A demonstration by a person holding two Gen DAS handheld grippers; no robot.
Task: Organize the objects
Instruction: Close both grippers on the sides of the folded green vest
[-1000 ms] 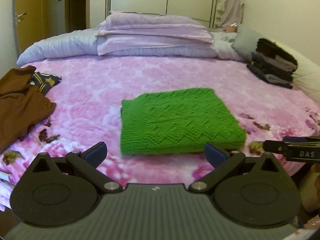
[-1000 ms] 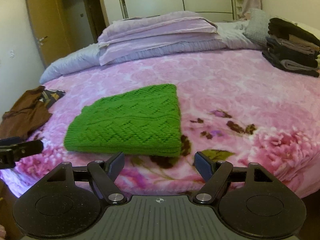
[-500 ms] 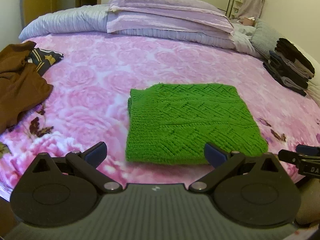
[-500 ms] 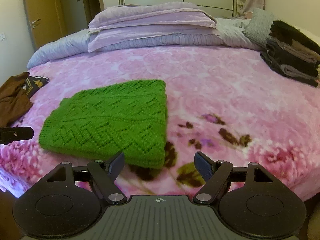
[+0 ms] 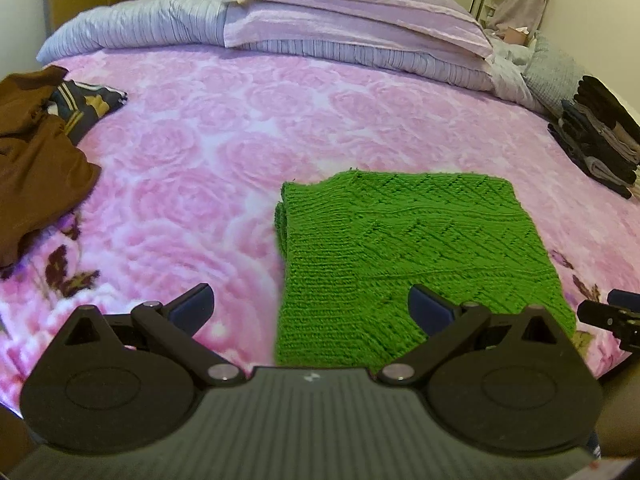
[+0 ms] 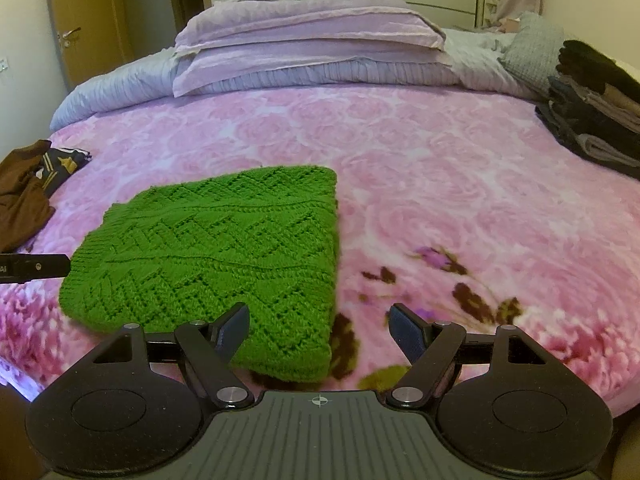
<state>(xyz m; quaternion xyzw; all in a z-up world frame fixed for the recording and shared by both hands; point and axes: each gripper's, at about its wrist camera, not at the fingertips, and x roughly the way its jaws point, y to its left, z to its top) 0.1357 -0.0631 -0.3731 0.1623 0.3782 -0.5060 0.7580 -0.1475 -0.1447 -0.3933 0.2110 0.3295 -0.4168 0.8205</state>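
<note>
A folded green knitted sweater lies flat near the front edge of the pink floral bed. My left gripper is open just above the sweater's near left corner, nothing between its fingers. Over the sweater's near right corner my right gripper also stands open and holds nothing. Each gripper's tip shows at the edge of the other's view: the right one, the left one.
A crumpled brown garment with a dark striped one lies at the bed's left. A stack of folded dark clothes sits at the right. Lilac pillows and quilt lie at the head.
Both grippers have moved forward and risen over the bed, closing on the sweater's near edge; the left has shifted left. Both stay open. The sweater has not moved.
</note>
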